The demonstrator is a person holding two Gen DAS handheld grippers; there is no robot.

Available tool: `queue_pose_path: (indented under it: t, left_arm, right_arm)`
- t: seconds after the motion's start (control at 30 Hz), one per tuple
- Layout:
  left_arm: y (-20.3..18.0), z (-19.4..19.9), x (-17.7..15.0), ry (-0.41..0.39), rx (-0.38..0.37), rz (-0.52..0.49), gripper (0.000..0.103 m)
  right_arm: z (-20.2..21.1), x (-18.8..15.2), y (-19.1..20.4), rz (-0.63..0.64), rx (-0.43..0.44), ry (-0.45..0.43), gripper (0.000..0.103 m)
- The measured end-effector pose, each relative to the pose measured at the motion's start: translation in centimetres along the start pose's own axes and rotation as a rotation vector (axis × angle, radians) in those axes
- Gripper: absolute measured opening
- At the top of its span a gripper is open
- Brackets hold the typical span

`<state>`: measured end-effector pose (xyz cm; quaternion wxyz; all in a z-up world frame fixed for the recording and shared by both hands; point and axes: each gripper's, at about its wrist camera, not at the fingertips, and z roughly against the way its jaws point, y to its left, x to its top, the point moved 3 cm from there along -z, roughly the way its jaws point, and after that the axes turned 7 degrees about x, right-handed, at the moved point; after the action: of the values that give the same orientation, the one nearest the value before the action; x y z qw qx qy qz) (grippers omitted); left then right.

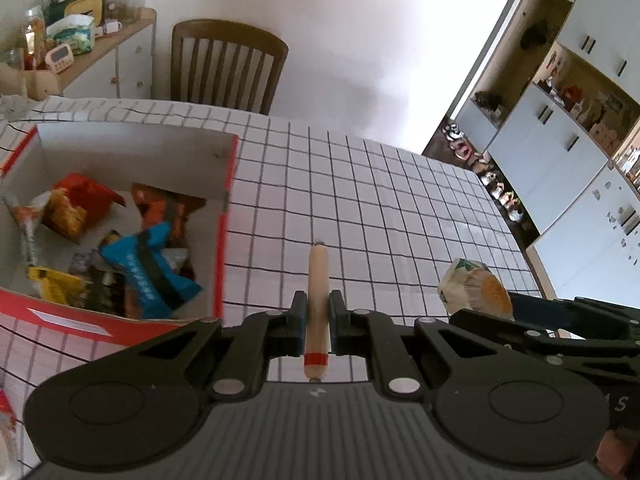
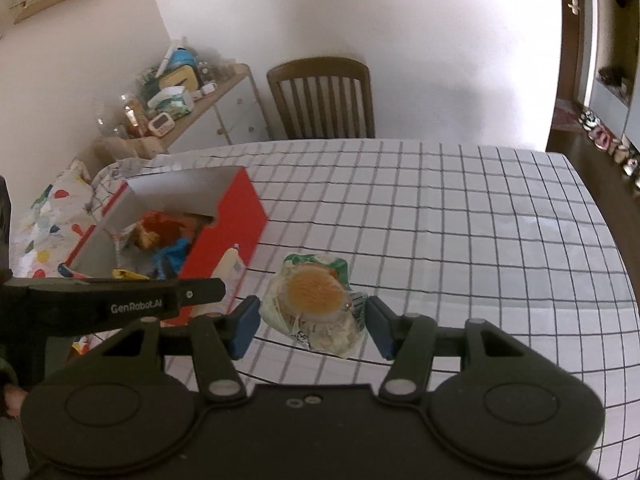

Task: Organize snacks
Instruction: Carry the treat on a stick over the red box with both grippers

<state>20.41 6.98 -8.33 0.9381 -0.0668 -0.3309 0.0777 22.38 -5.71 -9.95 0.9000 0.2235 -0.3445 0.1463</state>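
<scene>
My left gripper [image 1: 317, 320] is shut on a beige sausage stick with a red band [image 1: 317, 300], held above the checked tablecloth just right of the red snack box [image 1: 224, 240]. The box holds several wrapped snacks [image 1: 152, 276]. My right gripper [image 2: 312, 320] holds a white and green packet with an orange round cake [image 2: 316, 300] between its blue pads, above the table. That packet also shows in the left wrist view [image 1: 476, 290]. The box also shows in the right wrist view [image 2: 240, 220], left of the packet.
A wooden chair [image 1: 228, 64] stands at the table's far side. A cluttered sideboard [image 1: 100, 48] is at the back left. White cupboards [image 1: 560, 140] line the right wall. The checked table [image 2: 460, 220] stretches right of the box.
</scene>
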Motion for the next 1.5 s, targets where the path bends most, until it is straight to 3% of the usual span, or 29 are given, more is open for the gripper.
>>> queue_pose_path:
  t: [0.43,0.83,1.2,1.5]
  left_arm:
    - [7.4,3.7,2.1,-0.062,0.037,0.042,0.011]
    - [15.3,4.4,4.4,-0.096,0.099,0.058,0.010]
    - [20.4,0.3,5.9,-0.048,0.144,0.084,0.011]
    - [21.4,-4.1,6.0,0.023,0.140,0.081,0.010]
  right_arm:
    - [-2.0,2.2,7.9,0.090,0.039,-0.026,0.057]
    - [-6.5,3.7,14.2,0.157,0.032,-0.028,0.057]
    - [-13.1,4.6,16.6,0.189,-0.037,0.003,0.057]
    - [-18.2,5.1,17.3,0.236,-0.061,0.045,0.057]
